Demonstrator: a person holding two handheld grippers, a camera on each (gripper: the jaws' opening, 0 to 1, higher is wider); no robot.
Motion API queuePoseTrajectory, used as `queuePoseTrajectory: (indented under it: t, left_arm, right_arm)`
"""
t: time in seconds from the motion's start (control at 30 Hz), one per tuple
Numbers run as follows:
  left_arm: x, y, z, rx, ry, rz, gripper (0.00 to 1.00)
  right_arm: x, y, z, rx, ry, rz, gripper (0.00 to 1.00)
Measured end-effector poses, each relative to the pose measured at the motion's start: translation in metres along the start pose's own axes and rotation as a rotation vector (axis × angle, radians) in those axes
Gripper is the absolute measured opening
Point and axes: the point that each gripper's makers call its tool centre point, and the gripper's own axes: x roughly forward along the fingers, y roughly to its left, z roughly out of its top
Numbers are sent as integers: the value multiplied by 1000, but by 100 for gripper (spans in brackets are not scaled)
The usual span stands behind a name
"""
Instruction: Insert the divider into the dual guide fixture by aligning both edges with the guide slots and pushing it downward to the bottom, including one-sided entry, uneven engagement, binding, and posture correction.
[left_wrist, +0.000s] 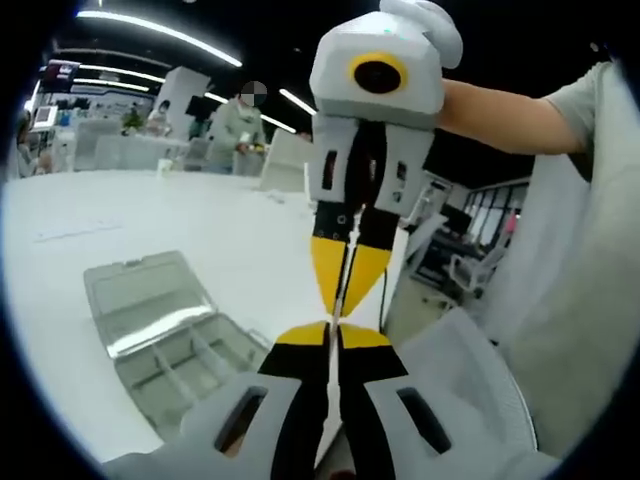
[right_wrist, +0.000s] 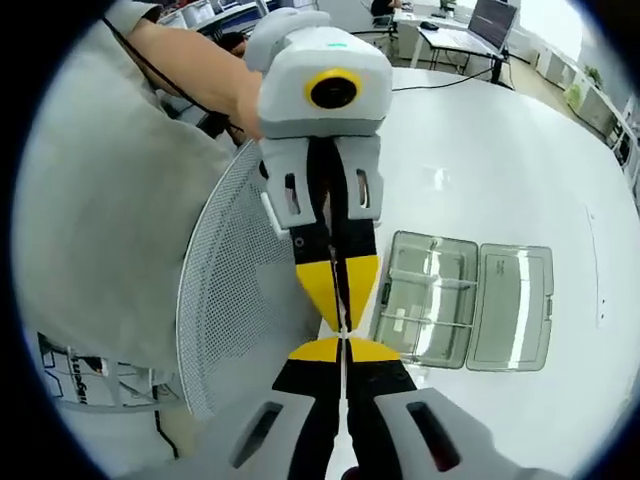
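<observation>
Nearest, the left hand-held gripper (left_wrist: 335, 335) and right hand-held gripper (right_wrist: 345, 350) meet tip to tip, each closed on opposite ends of a thin pale divider (left_wrist: 343, 290). Its long axis runs straight between them, held in the air. Beyond, an open clear compartment box (right_wrist: 465, 300) lies on the white tabletop (left_wrist: 150, 215).

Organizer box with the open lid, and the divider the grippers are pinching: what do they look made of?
The organizer box looks like clear, glossy moulded plastic: the table shows through it, and its open lid carries bright glare. The divider, pinched edge-on between the left gripper and right gripper, reads as a thin pale sheet, probably plastic; too slim to confirm.
</observation>
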Motion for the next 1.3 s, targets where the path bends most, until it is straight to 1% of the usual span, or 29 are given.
queuePoseTrajectory:
  t: [0.07,0.1,0.13,0.2,0.3,0.33,0.4,0.47,0.57,0.6,0.73,0.87,0.97,1.03,1.07,1.13,1.2,1.3]
  left_arm:
    - [1,0,0,-8,-1,1,0]
    - [1,1,0,-4,-3,6,1]
    - [1,1,0,-9,0,5,1]
    - [1,1,-3,-19,16,11,2]
    - [0,2,-11,12,50,22,2]
    - [0,3,-11,10,49,25,2]
    - [-1,5,-10,12,43,35,3]
    - [-1,6,-11,17,51,38,3]
    - [-1,6,-13,33,67,43,3]
    - [0,6,-13,32,69,42,3]
    - [0,6,-15,37,80,50,4]
    - [1,3,-18,47,97,46,5]
    - [1,3,-18,40,95,51,10]
    - [0,6,-18,38,98,68,14]
    - [-1,5,-18,40,98,69,14]
    - [-3,7,-19,46,101,80,16]
    - [-6,8,-17,43,94,89,18]
    - [-9,9,-14,44,85,104,25]
  right_arm:
    - [0,1,-1,25,-5,7,0]
    - [0,1,-1,19,-6,4,0]
    - [-1,2,-2,45,-8,11,0]
    - [-2,2,-1,59,-11,11,0]
    - [-4,1,0,93,-20,11,0]
    - [-4,2,1,140,-26,16,0]
    - [-5,0,1,133,-29,6,0]
    - [-4,-1,2,181,-33,10,0]
    - [-3,-1,3,188,-42,9,0]
    - [-3,-1,4,207,-49,12,0]
    - [-3,0,6,215,-67,12,0]
    - [-1,3,4,220,-69,19,0]
    - [-1,2,3,221,-68,9,0]
    - [-3,-5,0,199,-50,-27,0]
    - [-4,-4,1,203,-50,-19,0]
    - [-5,-8,-1,189,-37,-41,0]
    - [-5,-9,-2,187,-30,-44,0]
    - [-4,-17,-8,190,-13,-69,0]
